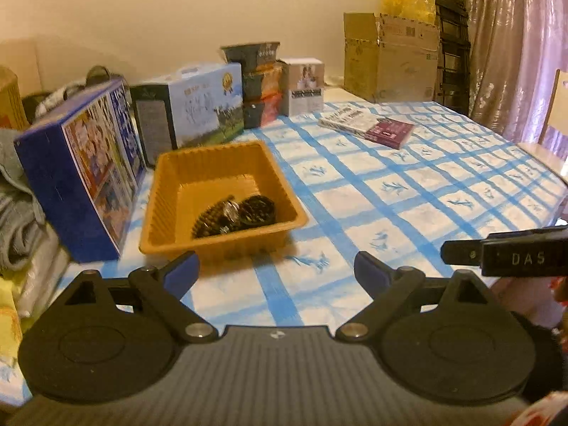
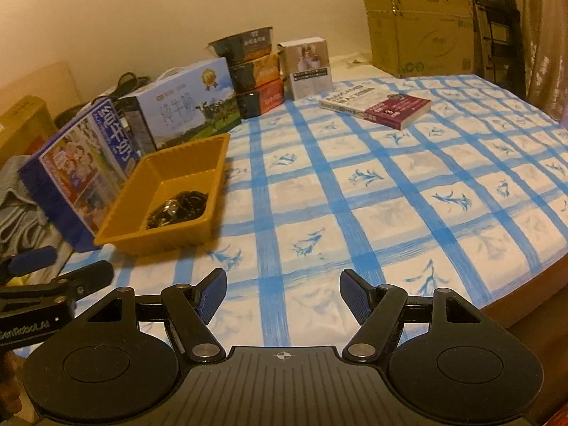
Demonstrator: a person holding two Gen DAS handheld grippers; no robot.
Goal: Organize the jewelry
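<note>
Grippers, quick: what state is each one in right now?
Left gripper: open, nothing between the jaws.
Right gripper: open, nothing between the jaws.

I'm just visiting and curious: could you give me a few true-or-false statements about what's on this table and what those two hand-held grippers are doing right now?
1. The jewelry lies inside the orange tray. True.
2. The left hand-held gripper is clamped on a bracelet. False: its jaws stand wide apart with nothing between them.
3. A book lies flat on the blue checked tablecloth. True.
4. The right hand-held gripper is holding the tray. False: it is open and empty, above bare cloth.
5. The tray sits beside a blue milk box. True.
</note>
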